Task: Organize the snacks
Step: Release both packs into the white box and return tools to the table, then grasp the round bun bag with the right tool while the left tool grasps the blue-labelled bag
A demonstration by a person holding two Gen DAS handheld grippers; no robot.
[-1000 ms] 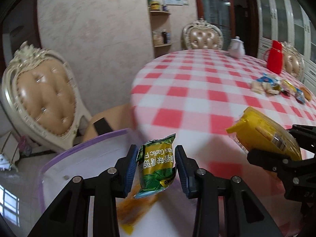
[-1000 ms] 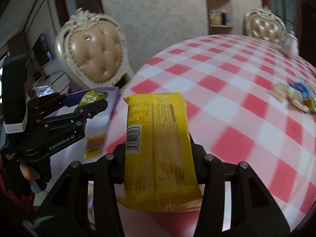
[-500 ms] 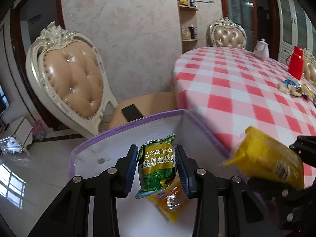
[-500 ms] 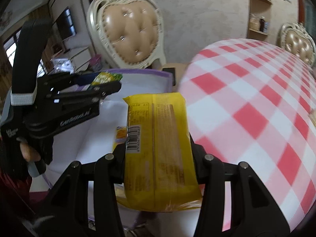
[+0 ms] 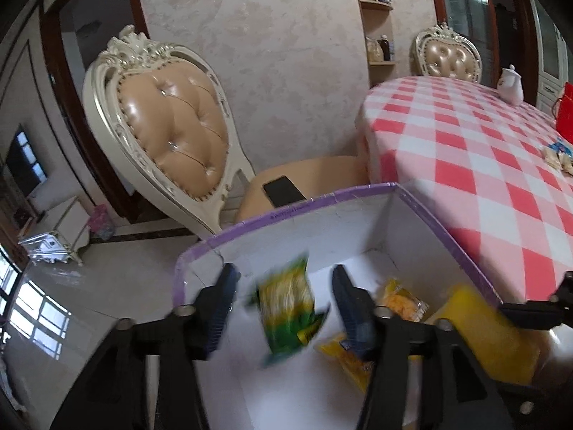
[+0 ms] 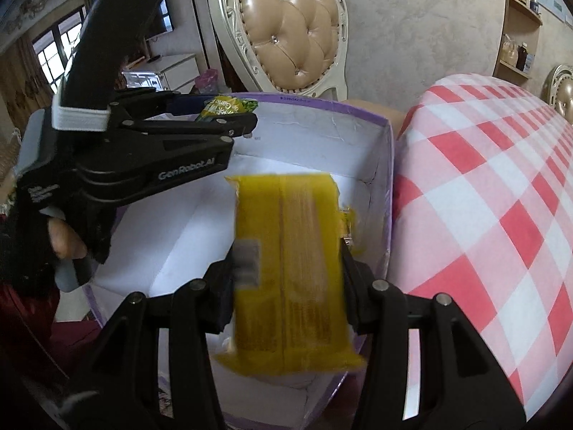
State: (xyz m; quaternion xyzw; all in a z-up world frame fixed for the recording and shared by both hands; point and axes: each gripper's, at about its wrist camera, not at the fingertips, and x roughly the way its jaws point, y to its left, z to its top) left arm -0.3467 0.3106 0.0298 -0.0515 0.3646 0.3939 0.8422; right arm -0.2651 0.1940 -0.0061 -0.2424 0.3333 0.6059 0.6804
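A dining room with a marbled beige wall holds a round table [image 5: 476, 165] under a red-and-white checked cloth, reaching away to the right. To the left of it stands an ornate cream chair [image 5: 168, 136] with a tufted tan back, and a dark phone [image 5: 284, 190] lies on its seat. Near the table's edge, lower than the tabletop, sits a white box with a purple rim [image 6: 388, 165], open at the top; it looks placed there so snacks can be carried straight off the cloth and let fall inside.

Both tools hang above that opening. The right gripper [image 6: 286, 265] has its jaws pressed on either side of a large yellow snack pack [image 6: 290, 272], blurred, held lengthwise over the near right part of the box, probably so it goes in flat. The left gripper [image 5: 283, 297] has its fingers spread wide apart, clear of the green-and-yellow garlic snack packet [image 5: 286, 311], which shows blurred in the gap between them and touches neither one; I judge it released and dropping into the box. Two small orange-yellow packets [image 5: 404, 302] already lie on the box floor to the right of it. Far off on the cloth, a few more snacks [image 5: 558, 150] wait beside a white teapot [image 5: 511, 84].
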